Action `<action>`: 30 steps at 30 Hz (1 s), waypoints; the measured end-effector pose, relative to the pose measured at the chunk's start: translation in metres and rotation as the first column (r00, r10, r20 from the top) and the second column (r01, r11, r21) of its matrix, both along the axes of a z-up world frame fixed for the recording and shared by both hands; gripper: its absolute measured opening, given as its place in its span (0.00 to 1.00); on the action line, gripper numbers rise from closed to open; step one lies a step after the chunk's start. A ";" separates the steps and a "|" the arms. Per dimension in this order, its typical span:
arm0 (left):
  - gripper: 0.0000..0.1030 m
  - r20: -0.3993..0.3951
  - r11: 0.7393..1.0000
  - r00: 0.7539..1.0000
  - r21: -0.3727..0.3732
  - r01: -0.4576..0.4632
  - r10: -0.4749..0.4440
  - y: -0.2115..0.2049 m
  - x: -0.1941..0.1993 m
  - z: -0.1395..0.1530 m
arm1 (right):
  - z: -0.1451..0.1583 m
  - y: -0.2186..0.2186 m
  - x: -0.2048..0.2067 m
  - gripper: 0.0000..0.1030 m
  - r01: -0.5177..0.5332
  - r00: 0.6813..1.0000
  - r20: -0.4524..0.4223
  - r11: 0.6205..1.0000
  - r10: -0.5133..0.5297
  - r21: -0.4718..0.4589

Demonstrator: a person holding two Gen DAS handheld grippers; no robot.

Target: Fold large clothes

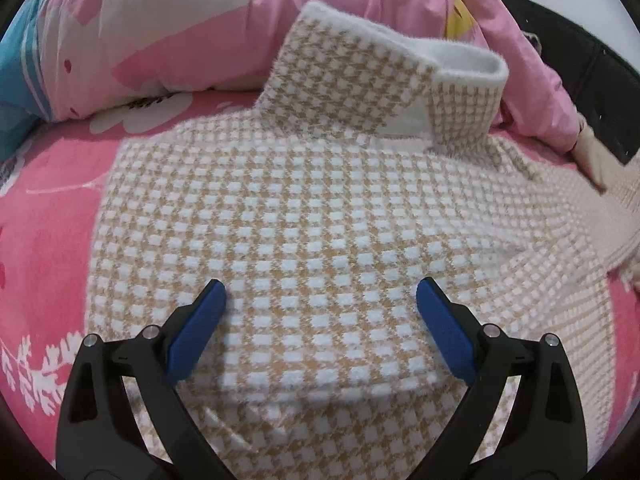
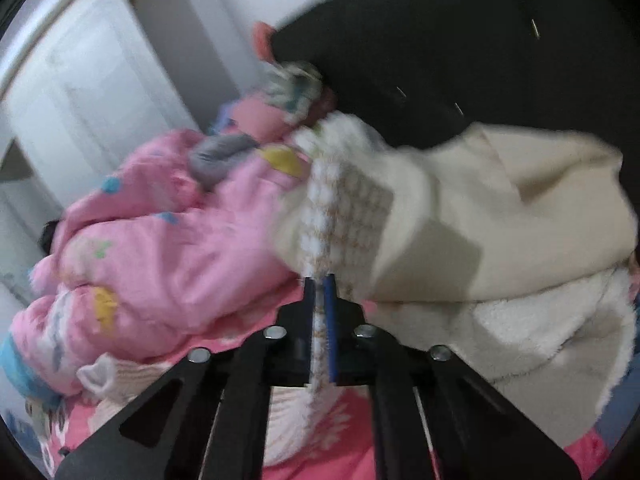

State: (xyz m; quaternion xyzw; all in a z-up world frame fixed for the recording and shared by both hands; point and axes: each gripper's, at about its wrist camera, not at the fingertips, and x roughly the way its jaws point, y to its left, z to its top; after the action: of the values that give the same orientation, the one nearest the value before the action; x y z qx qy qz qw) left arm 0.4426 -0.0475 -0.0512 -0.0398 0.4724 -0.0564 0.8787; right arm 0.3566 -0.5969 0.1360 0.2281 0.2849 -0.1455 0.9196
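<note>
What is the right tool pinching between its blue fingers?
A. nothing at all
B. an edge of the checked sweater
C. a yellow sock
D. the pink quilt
B: in the right wrist view the right tool is shut tight on a strip of the tan-and-white checked sweater, which runs between its blue fingers; the pink quilt lies off to the side.

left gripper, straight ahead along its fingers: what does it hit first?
Most likely the checked sweater. The left gripper stands open, angled down over the sweater's folded body, with nothing between its fingers and the knit. Exact gap is hard to judge through the fisheye.
</note>
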 end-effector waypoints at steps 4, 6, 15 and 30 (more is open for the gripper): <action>0.90 -0.020 1.000 1.000 -0.011 -0.015 0.014 0.007 0.003 -0.002 | 0.064 0.053 -0.023 0.04 -0.086 0.992 0.087 0.992 0.094 -0.092; 0.90 -0.014 1.000 1.000 -0.015 -0.026 0.026 0.009 0.000 0.001 | 0.079 0.073 -0.029 0.04 -0.115 0.988 0.087 0.986 0.126 -0.119; 0.90 -0.042 0.999 0.999 0.049 0.001 0.001 0.006 0.000 -0.005 | 0.024 0.048 -0.028 0.60 -0.068 0.994 -0.083 0.998 0.068 0.004; 0.90 -0.044 0.997 0.999 0.074 0.000 0.003 -0.002 0.005 -0.013 | -0.124 -0.092 0.006 0.32 0.232 0.949 -0.255 0.958 -0.185 0.168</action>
State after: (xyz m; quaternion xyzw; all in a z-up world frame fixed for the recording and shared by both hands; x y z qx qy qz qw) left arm 0.4474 -0.0490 -0.0643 -0.0087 0.4934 -0.0373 0.8690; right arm 0.3628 -0.6894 0.0115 0.3275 0.3795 -0.2398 0.8314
